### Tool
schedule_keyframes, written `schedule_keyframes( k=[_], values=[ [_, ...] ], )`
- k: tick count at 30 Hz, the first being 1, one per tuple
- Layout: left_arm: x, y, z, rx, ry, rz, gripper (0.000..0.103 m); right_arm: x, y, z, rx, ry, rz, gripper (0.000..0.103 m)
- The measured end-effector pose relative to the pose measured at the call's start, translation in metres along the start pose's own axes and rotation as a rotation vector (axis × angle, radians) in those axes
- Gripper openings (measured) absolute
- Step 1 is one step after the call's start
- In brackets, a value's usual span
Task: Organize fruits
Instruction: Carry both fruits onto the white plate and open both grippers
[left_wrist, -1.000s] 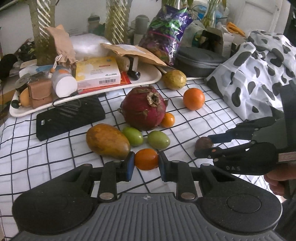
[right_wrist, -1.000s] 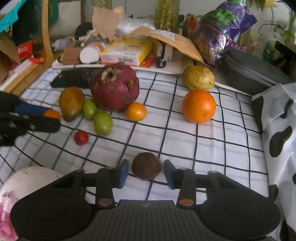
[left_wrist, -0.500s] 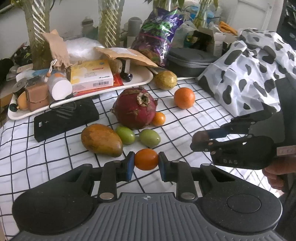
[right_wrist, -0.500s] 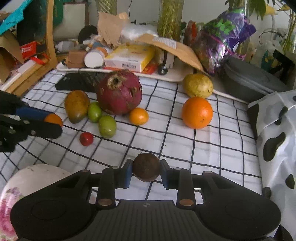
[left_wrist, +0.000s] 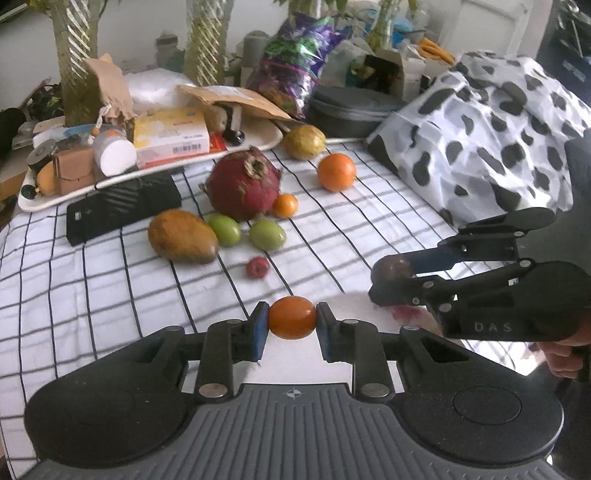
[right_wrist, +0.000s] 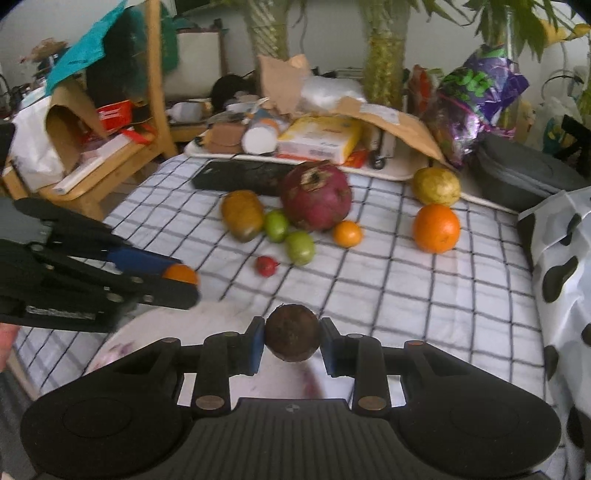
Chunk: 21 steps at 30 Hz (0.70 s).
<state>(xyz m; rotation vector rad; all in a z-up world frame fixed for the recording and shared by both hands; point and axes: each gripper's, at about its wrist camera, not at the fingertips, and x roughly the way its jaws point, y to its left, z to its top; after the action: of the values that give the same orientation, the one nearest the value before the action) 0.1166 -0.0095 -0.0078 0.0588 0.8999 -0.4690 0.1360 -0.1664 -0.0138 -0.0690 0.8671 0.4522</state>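
My left gripper (left_wrist: 291, 322) is shut on a small orange fruit (left_wrist: 291, 322), held above the checked cloth. My right gripper (right_wrist: 292, 338) is shut on a dark brown round fruit (right_wrist: 292, 338); from the left wrist view it (left_wrist: 393, 275) hangs over a white flowered plate (left_wrist: 354, 306). The same plate (right_wrist: 221, 325) lies under both grippers in the right wrist view. On the cloth remain a red dragon fruit (left_wrist: 242, 190), a mango (left_wrist: 182, 241), two green fruits (left_wrist: 223, 229), a small red fruit (left_wrist: 257, 267), a tangerine (left_wrist: 285, 205), an orange (left_wrist: 336, 172) and a yellow-green fruit (left_wrist: 304, 141).
A black flat case (left_wrist: 122, 206) and a white tray (left_wrist: 147, 173) of boxes and jars stand behind the fruit. A black-spotted white bag (left_wrist: 480, 129) fills the right side. A grey case (left_wrist: 347, 110) and a wooden chair (right_wrist: 110, 155) are further off.
My right gripper closed on the brown fruit and lifted it off the cloth. Both grippers drew back with their fruit to above the plate. The small red fruit came into sight.
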Motion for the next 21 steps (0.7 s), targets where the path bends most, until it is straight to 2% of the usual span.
schedule_keyframes(
  k=[9, 13, 16, 18, 20, 21],
  values=[
    [0.016, -0.011, -0.021, 0.045, 0.108, -0.009, 0.026, 0.011, 0.020, -0.022, -0.036, 0.107, 0.040, 0.033],
    [0.021, -0.012, -0.025, 0.063, 0.121, -0.007, 0.027, 0.018, 0.022, -0.027, -0.056, 0.138, 0.043, 0.033],
    [0.024, -0.015, -0.025, 0.108, 0.128, 0.020, 0.027, 0.022, 0.025, -0.029, -0.078, 0.157, 0.040, 0.035],
    [0.025, -0.018, -0.026, 0.149, 0.138, 0.040, 0.030, 0.020, 0.026, -0.029, -0.091, 0.148, 0.041, 0.047],
    [0.020, -0.017, -0.026, 0.151, 0.127, 0.036, 0.042, 0.014, 0.027, -0.029, -0.097, 0.128, 0.031, 0.067],
    [0.016, -0.017, -0.027, 0.148, 0.116, 0.032, 0.048, 0.010, 0.026, -0.029, -0.096, 0.114, 0.027, 0.071]
  ],
)
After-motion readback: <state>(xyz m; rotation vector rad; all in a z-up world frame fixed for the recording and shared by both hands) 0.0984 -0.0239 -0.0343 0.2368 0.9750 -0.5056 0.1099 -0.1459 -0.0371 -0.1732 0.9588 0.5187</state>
